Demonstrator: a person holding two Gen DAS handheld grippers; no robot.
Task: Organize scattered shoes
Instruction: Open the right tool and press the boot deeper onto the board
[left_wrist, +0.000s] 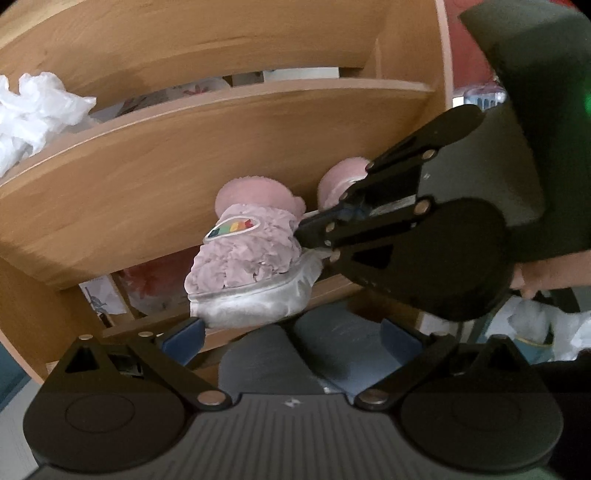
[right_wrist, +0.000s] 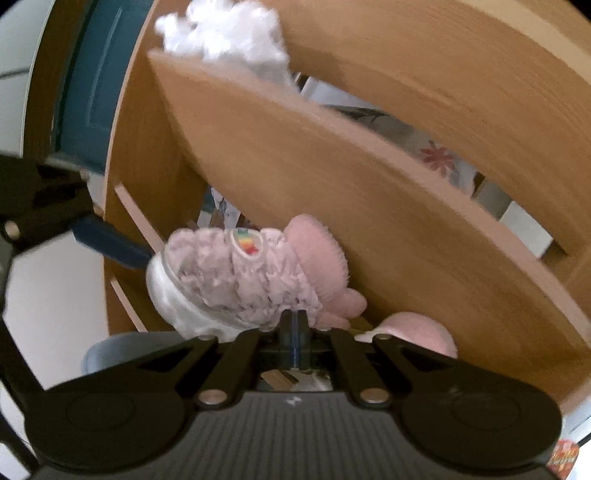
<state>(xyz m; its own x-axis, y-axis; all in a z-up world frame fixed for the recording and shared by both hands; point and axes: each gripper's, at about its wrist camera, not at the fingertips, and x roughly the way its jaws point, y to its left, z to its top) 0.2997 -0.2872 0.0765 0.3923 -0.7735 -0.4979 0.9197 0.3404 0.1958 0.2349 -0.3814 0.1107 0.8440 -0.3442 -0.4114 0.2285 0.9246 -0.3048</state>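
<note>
A fluffy pink slipper (left_wrist: 251, 258) with a rainbow patch and a white sole hangs in front of the wooden shoe rack (left_wrist: 221, 140). My right gripper (left_wrist: 314, 230) reaches in from the right and is shut on the slipper's rear edge; in the right wrist view its tips (right_wrist: 295, 325) pinch the slipper (right_wrist: 240, 280) at the heel. A second pink slipper (left_wrist: 341, 181) (right_wrist: 417, 328) lies on the slanted shelf just behind. My left gripper (left_wrist: 291, 338) stands open below the held slipper, its left pad (left_wrist: 184, 338) close to the sole, and one blue finger (right_wrist: 110, 240) shows near the toe.
The rack's slanted shelves (right_wrist: 332, 166) fill the background. A crumpled white plastic bag (left_wrist: 33, 110) (right_wrist: 221, 29) sits on an upper shelf. Two grey shoe-like shapes (left_wrist: 266, 362) lie between my left fingers. A hand (left_wrist: 535, 277) holds the right gripper.
</note>
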